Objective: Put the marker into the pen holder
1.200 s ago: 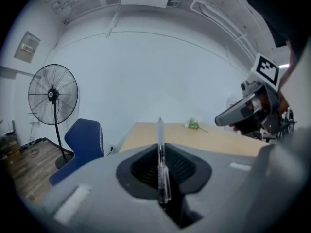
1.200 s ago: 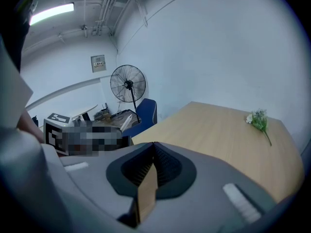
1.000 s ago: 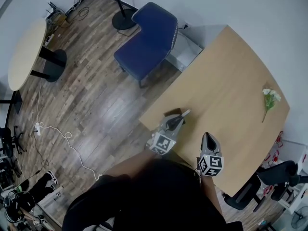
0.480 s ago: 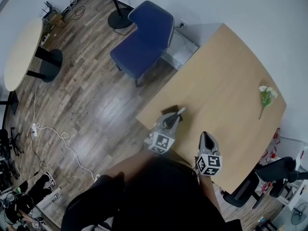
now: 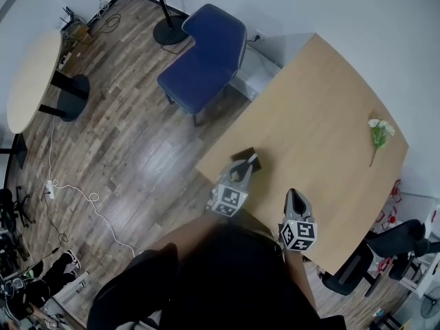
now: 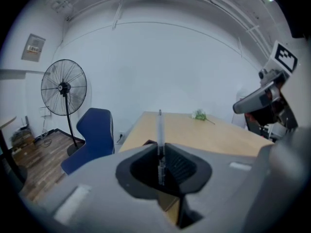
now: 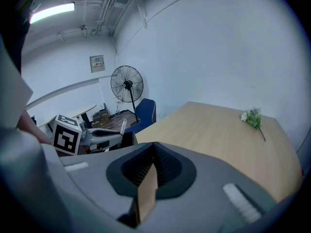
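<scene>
Left gripper view: left gripper is clamped on the marker, jaws narrow, marker sticking out between them. Head view shows only the marker's tip, right at the dark pen holder on the table corner. The gripper's nose covers part of the holder, so I can't tell if the tip is in. Right gripper is closed and empty, apart on the right. Flower sprig lies at the far edge, blue chair beyond the table.

Bright, even indoor light; ceiling lamp glares, floor shines. Gripper views bend toward dark corners; near foreground blurred.
</scene>
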`<state>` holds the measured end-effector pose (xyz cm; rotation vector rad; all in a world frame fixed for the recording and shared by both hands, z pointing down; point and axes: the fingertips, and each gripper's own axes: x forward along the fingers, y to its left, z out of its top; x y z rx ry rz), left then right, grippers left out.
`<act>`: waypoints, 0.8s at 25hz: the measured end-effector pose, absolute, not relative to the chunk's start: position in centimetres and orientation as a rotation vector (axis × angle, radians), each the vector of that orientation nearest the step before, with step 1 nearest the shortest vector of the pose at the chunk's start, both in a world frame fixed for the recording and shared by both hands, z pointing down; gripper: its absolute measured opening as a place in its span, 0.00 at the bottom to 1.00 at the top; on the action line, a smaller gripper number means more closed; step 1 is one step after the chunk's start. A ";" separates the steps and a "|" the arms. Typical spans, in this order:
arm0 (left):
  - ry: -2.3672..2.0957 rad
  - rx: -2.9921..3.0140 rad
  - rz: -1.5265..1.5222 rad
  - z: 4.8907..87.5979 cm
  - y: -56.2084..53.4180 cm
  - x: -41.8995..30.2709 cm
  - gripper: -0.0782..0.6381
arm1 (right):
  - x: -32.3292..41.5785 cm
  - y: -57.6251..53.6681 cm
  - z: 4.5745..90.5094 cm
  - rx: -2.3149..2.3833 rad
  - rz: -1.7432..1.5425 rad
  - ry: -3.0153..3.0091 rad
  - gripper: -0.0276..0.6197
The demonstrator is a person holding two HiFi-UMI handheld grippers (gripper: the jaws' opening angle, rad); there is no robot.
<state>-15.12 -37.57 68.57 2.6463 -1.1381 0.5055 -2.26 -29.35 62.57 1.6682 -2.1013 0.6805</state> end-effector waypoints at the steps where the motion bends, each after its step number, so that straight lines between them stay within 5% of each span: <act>1: -1.126 2.631 0.513 68.8 -37.5 -15.2 0.18 | -2.3 -29.2 62.6 1.672 0.683 -2.100 0.05; 20: -1.117 2.588 0.521 68.7 -36.7 -15.7 0.20 | -1.8 -27.1 61.4 1.748 0.681 -2.097 0.05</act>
